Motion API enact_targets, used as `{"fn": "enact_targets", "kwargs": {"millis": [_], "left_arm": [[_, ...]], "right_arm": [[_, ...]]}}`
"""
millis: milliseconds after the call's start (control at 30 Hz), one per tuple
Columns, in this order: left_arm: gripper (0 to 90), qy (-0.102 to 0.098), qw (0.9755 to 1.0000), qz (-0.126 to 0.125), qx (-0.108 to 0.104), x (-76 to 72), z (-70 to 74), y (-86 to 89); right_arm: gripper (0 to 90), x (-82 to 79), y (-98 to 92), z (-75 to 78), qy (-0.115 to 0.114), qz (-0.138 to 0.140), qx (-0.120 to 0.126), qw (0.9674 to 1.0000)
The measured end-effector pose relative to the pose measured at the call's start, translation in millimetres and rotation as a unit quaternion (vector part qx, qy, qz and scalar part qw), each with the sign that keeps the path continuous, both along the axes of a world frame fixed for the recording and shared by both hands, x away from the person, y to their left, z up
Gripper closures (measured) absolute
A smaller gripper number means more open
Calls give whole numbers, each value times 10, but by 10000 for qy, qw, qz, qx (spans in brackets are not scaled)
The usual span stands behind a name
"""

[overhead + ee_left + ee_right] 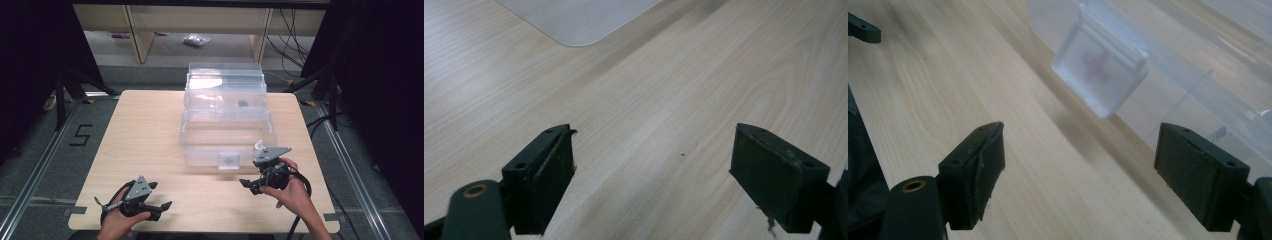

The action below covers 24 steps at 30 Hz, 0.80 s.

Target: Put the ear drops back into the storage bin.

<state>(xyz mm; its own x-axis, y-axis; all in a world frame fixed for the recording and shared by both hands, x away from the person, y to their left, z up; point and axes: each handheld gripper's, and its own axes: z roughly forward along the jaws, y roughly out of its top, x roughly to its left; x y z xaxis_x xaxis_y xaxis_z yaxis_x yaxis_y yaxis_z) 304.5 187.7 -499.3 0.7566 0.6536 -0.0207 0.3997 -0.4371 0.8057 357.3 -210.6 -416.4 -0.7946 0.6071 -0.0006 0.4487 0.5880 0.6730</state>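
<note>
A black numeral "5" (80,135) is taped on the grey floor (45,165), at nine o'clock from the table (145,150). No other text is legible.

The left hand (116,223) comes in at the lower left of the high view, holding the left gripper (159,197) with its jaws spread wide and nothing between them. At lower right, the right hand (291,190) holds the right gripper (248,185), jaws likewise wide apart and empty.

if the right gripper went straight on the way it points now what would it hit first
Probably the clear box: the open right gripper points at its latch on the front wall, with bare table before it. Depth is unclear.
</note>
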Motion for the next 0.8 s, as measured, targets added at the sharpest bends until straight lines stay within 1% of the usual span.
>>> {"fn": "enact_targets", "kwargs": {"millis": [33,67,100,133,167,200,233,267,300,333,367,400,433,467,500,533,567,600,633,667,700,767,800], "left_arm": [[170,11,10000,9,52,-1,5,2],[170,10,10000,24,-58,-2,-7,-9],[170,58,10000,-6,-28,-2,0,-4],[170,64,10000,-5,-22,-3,1,-5],[170,18,10000,26,-60,-3,-7,-11],[170,59,10000,-3,-40,-2,0,-6],[170,51,10000,13,-27,-3,0,-6],[169,51,10000,13,-27,-3,0,-6],[169,50,10000,15,-21,-4,1,-5],[170,17,10000,37,-18,-3,-2,-7],[170,20,10000,37,-19,-3,-2,-7],[170,20,10000,37,-22,-3,-2,-7],[170,20,10000,37,-22,-3,-2,-7],[170,62,10000,-8,-30,-2,0,-4],[170,18,10000,-3,5,0,0,0],[170,18,10000,-3,5,0,0,0],[170,12,10000,-12,12,1,0,2],[170,25,10000,3,56,-2,6,4],[170,20,10000,8,49,-2,6,3],[170,18,10000,10,44,-2,5,3],[170,19,10000,8,45,-1,5,3],[170,15,10000,-2,52,0,5,3],[170,19,10000,10,41,-2,5,3]], "right_arm": [[211,-15,-2,-19,-46,-30,42,10000],[211,-25,-17,-28,-9,-27,29,10000],[211,-40,-17,-41,16,-59,63,10000],[211,-57,-18,-49,67,-85,53,9999],[211,-59,-21,-62,-1,-153,66,9999],[209,-78,-28,-62,101,-145,83,9998],[209,-78,-21,-86,5,-146,142,9998],[209,-78,-21,-86,5,-146,142,9998],[209,-90,-24,-75,81,-165,103,9998],[207,-109,-11,-92,53,-139,169,9997],[206,-109,-7,-102,-19,-45,195,9998],[206,-123,-7,-90,41,-46,137,9999],[206,-123,-7,-90,41,-46,137,9999],[203,-144,4,-98,35,-1,155,9999],[203,-141,1,-102,-23,48,143,9999],[203,-141,1,-102,-23,48,143,9999],[203,-159,11,-109,38,28,162,9999],[202,-168,13,-132,0,50,199,9998],[202,-169,5,-133,-11,79,167,9998],[202,-186,12,-148,-49,-13,248,9997],[202,-184,-2,-144,-88,83,184,9998],[202,-194,-1,-150,-65,63,198,9998],[201,-218,-10,-157,-47,6,218,9998]]}}
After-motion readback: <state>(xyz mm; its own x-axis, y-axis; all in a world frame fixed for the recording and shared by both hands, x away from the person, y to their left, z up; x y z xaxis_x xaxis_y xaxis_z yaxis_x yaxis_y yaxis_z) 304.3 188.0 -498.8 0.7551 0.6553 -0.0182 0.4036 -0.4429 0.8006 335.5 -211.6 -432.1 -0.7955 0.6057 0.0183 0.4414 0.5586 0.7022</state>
